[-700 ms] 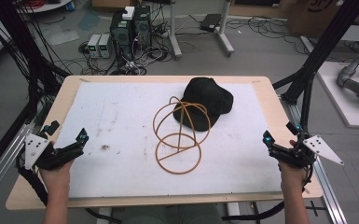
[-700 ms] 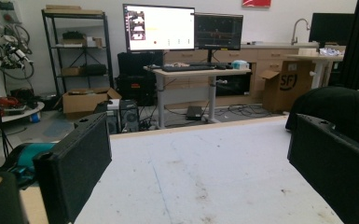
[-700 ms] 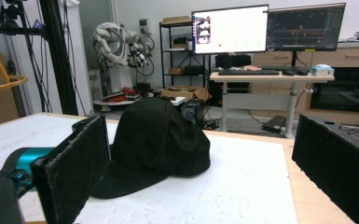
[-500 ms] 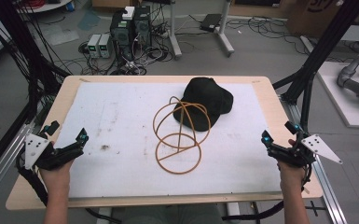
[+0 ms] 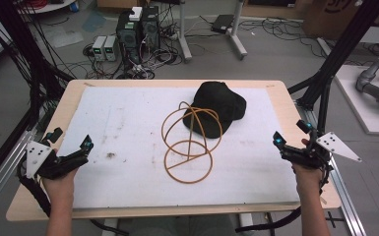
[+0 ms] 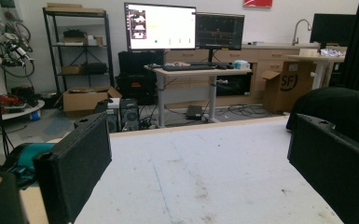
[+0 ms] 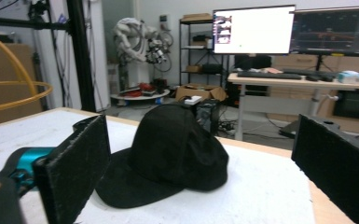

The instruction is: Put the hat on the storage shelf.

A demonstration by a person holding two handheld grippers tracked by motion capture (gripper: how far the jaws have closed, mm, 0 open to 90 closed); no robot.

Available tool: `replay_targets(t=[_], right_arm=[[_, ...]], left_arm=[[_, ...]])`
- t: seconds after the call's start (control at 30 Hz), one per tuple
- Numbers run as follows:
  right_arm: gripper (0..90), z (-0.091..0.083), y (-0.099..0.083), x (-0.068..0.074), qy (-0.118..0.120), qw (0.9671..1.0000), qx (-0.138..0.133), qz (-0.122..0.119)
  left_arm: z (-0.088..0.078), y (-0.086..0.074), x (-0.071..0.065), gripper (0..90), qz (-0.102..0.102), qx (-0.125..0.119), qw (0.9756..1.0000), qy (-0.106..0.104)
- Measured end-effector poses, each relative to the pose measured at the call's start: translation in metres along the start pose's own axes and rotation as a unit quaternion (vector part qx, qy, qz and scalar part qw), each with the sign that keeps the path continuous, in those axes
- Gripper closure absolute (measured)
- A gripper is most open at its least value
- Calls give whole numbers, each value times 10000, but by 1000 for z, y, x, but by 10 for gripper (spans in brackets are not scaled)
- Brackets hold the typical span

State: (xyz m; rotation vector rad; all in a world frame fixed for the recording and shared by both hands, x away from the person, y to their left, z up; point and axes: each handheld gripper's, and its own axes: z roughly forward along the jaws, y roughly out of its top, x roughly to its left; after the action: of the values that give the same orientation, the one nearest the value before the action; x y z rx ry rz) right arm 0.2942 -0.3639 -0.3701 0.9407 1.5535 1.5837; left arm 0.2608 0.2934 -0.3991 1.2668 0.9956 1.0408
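1. A black cap (image 5: 220,102) lies on the white mat (image 5: 128,123) toward the far right of the desk (image 5: 285,98). In the high view its long axis runs diagonally, the rounded end toward the far right and the other end toward the near left; which end is the brim I cannot tell from above.
2. In the right gripper view the cap's (image 7: 168,154) crown stands upright and the brim lies flat on the mat, reaching toward the left jaw.
3. A wire stand of orange rings (image 5: 189,142) sits mid-desk, its upper hoop overlapping the cap's near-left edge.
4. The left gripper (image 5: 71,158) hovers at the desk's near left edge, jaws wide apart, holding and touching nothing.
5. The right gripper (image 5: 290,147) sits at the near right edge, jaws wide apart, empty, aimed at the cap and well apart from it.
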Motion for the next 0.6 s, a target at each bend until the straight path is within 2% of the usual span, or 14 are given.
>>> replay_targets(t=[0.37, 0.5, 0.6], right_arm=[[64, 25, 8, -7, 104, 9994, 320, 49], [73, 36, 13, -11, 206, 9991, 355, 80], [130, 44, 17, -14, 330, 9986, 395, 79]], left_arm=[[1, -1, -1, 65, 29, 31, 10000, -12], [1, -1, -1, 64, 19, 29, 10000, -9], [1, -2, 0, 64, 20, 43, 10000, 3]])
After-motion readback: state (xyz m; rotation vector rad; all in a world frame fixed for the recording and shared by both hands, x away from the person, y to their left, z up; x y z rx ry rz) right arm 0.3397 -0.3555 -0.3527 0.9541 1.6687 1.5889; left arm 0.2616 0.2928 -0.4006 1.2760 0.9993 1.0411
